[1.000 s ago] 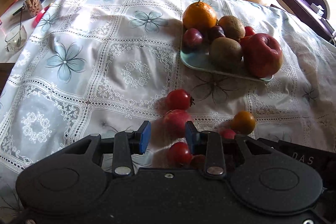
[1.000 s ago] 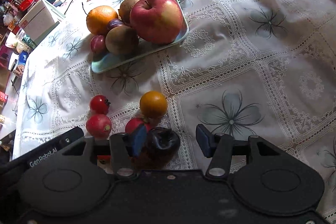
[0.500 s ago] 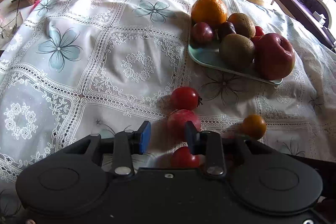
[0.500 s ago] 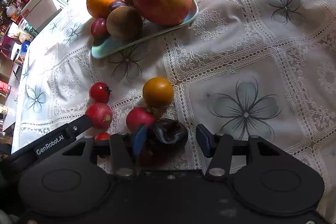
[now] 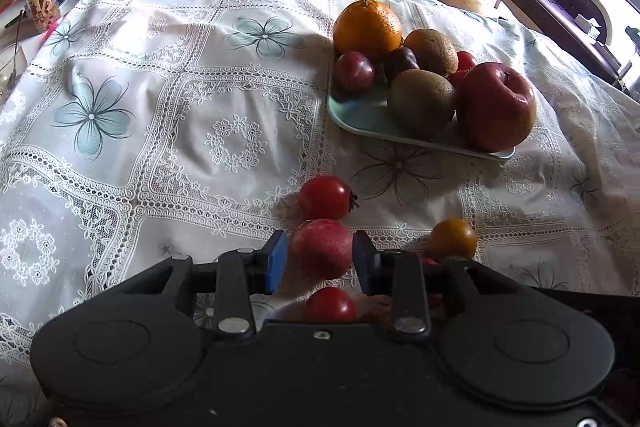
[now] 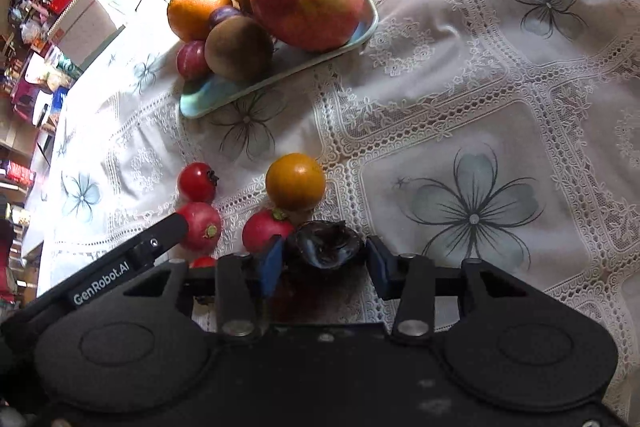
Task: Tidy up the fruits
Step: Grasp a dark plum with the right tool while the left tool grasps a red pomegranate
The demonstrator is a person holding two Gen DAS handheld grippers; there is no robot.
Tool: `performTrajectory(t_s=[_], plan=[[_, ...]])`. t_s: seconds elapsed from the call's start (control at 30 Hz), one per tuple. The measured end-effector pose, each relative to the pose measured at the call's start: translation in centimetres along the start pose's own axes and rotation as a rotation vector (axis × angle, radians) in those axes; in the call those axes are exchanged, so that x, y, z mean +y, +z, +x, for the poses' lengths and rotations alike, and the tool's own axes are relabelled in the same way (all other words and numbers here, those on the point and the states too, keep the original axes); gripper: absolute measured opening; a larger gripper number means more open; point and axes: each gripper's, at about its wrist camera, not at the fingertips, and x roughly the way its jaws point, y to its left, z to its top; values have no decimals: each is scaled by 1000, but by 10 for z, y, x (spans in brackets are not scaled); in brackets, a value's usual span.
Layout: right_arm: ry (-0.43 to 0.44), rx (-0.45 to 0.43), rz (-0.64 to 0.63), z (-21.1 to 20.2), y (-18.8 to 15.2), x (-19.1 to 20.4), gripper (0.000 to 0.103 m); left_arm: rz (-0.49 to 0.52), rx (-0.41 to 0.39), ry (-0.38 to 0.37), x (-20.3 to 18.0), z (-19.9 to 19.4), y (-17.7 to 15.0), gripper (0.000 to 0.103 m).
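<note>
Now tongs (image 5: pixel 319 254) astride pink fruit (image 5: pixel 322 253) — closer.

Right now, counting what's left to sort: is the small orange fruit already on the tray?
No, the small orange fruit sits on the tablecloth, short of the tray.

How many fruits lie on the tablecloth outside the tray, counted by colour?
Red fruits: 4
Orange fruit: 1
Dark fruit: 1
Total: 6
</note>
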Motion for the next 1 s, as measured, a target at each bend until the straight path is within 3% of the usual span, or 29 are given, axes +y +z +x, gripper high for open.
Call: performTrajectory(t_s=[0.2,0.53,0.7,0.83,1.0], plan=[[-5,-86,19,-15,-6,-5,46,74,-3,57,-19,8,1,45],[-17,-73,34,-11,-4,-7,46,65,26,143,-20,23,5,50],[-28,-69,33,-9,-4,-5,46,88,92,138,-24,36,6,53],[-38,-74,27,-9,-4,-4,46,46,143,121,-16,45,8,52],[-54,-116,19,-17,-7,-3,46,-6,131,101,-5,37,8,50]])
